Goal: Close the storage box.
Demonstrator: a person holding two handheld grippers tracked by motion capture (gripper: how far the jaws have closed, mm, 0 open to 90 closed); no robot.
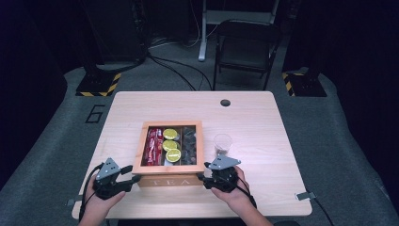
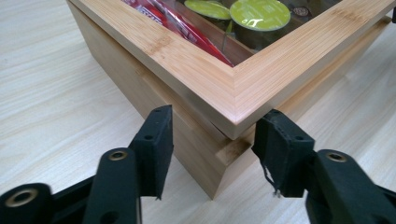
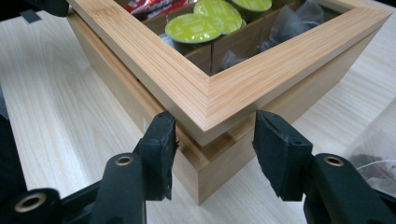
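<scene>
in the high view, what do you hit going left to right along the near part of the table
left tongs → wooden tea box → right tongs → clear plastic cup, standing a little farther back beside the box

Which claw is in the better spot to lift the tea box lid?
Probably the right claw: its pads sit close beside the lid corner, near the seam. The left claw also straddles a corner, but its jaws stand farther from the wood.

Closed wooden tea box (image 1: 169, 179) sits upright mid-table, glass-lidded.
</scene>
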